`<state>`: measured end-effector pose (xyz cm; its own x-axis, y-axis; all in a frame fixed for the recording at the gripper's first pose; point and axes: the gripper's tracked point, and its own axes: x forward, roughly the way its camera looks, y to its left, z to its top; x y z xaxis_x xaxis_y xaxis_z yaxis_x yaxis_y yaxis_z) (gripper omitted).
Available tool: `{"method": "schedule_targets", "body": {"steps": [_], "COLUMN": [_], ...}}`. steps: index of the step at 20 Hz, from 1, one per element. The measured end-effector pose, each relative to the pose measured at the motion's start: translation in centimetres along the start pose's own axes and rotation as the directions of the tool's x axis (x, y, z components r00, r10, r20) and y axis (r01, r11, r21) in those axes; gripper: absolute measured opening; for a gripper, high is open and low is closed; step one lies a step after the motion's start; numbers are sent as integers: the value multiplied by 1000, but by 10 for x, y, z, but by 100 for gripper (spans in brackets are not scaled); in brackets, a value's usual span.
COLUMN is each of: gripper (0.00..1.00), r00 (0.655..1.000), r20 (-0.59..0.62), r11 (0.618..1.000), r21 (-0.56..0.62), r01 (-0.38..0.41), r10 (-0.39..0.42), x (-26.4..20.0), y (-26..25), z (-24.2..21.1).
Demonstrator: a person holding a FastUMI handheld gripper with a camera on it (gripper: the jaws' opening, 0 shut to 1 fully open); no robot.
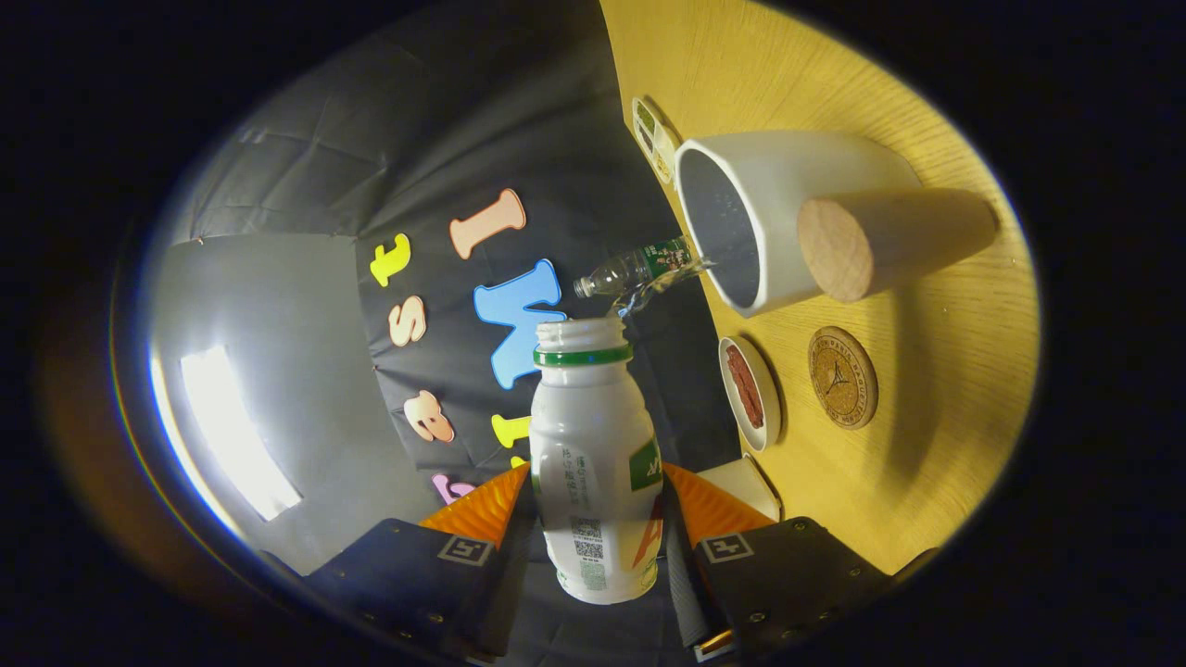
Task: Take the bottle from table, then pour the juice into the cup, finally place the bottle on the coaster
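A white juice bottle (593, 445) with a green neck ring and no cap sits between my fingers, and my gripper (595, 505) is shut on its body. The bottle lies tipped on its side relative to the table, its mouth close to the rim of the white cup (797, 176). That cup has a thick wooden handle (889, 241). A thin clear stream (662, 285) runs from the bottle's mouth towards the cup's opening. The round cork coaster (841, 377) lies on the table beside the cup, bare.
The wooden table (927, 445) carries a small white dish (762, 408) with something red in it, between the coaster and the bottle. A clear plastic bottle (630, 269) with a green label is beyond the cup. A small card (653, 139) lies past the cup.
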<state>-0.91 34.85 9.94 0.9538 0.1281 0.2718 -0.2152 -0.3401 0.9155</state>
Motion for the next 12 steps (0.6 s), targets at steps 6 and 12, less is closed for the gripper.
{"method": "schedule_targets", "body": {"steps": [6,12], "gripper": [66,66], "r00": [1000,1000], "r20": [3,8], "r11": [1000,1000], "r21": [9,23], "r01": [0,-1], "r10": [0,1], "x": [1,2], "y": [0,0], "z": [0,0]}}
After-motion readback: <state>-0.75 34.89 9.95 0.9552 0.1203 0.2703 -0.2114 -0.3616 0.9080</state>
